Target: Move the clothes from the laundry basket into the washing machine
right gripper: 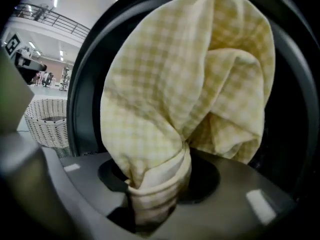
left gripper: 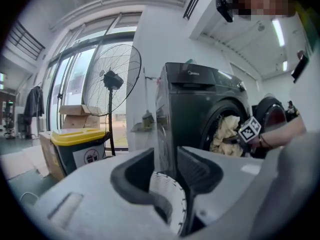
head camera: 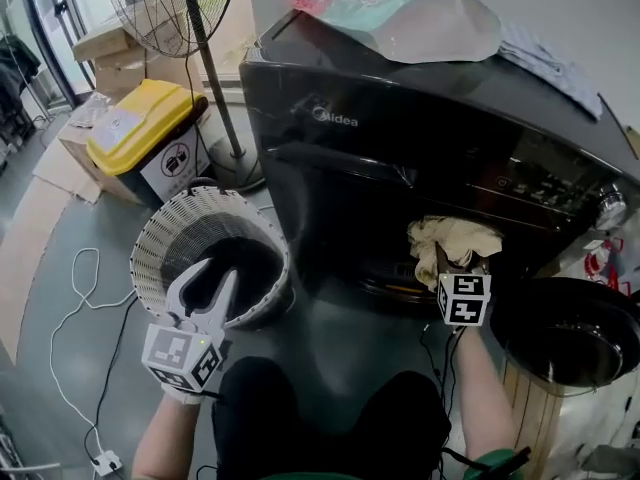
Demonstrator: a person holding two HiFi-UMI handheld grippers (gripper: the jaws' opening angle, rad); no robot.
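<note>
Your right gripper (right gripper: 155,196) pinches the cloth (right gripper: 190,84), which stands lengthwise off its jaws and fills the mouth of the washer (head camera: 400,138). Your left gripper (head camera: 212,290) gapes over the basket (head camera: 158,236).

The left gripper (head camera: 215,278), at 8 o'clock in the head view on a bare forearm (head camera: 165,438), points toward 1 o'clock with its jaws apart and gripping nothing, while the right gripper (head camera: 452,260), at 4 o'clock, points toward 12 with its jaws clamped on a cloth (right gripper: 190,84).
</note>
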